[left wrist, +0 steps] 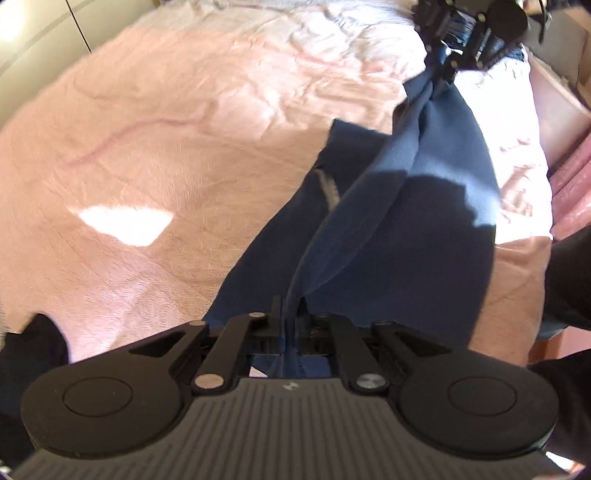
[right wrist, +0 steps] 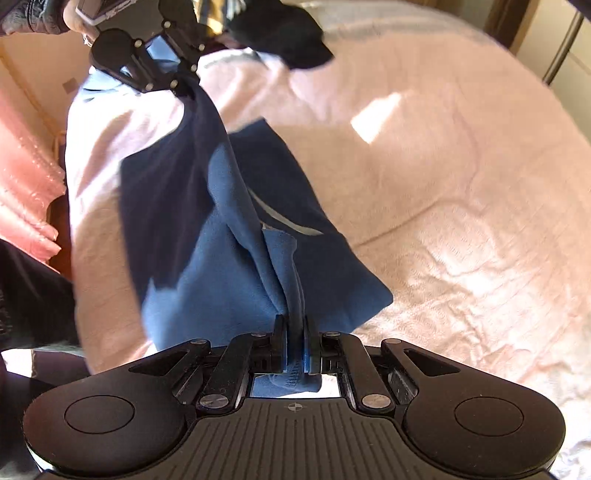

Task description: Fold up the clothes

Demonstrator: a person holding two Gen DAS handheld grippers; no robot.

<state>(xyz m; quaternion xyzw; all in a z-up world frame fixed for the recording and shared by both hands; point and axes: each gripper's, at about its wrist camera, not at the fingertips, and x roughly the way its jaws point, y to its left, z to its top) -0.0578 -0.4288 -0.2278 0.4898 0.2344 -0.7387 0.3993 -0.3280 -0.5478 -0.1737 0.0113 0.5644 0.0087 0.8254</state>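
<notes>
Both views are blurred, so the seams and the exact shape of the blue garment [left wrist: 424, 192] are hard to make out. It hangs stretched between the two grippers above the pink bedspread [left wrist: 166, 147]. The left gripper [left wrist: 290, 314] has its jaws pressed together on one bunched end, the right gripper [right wrist: 295, 332] is clamped on the other. A black cloth [right wrist: 280, 33] lies at the bed's edge, partly cut off

1 blue garment [left wrist: 436, 236], 2 grippers [left wrist: 290, 314], 1 bed [left wrist: 166, 147]
</notes>
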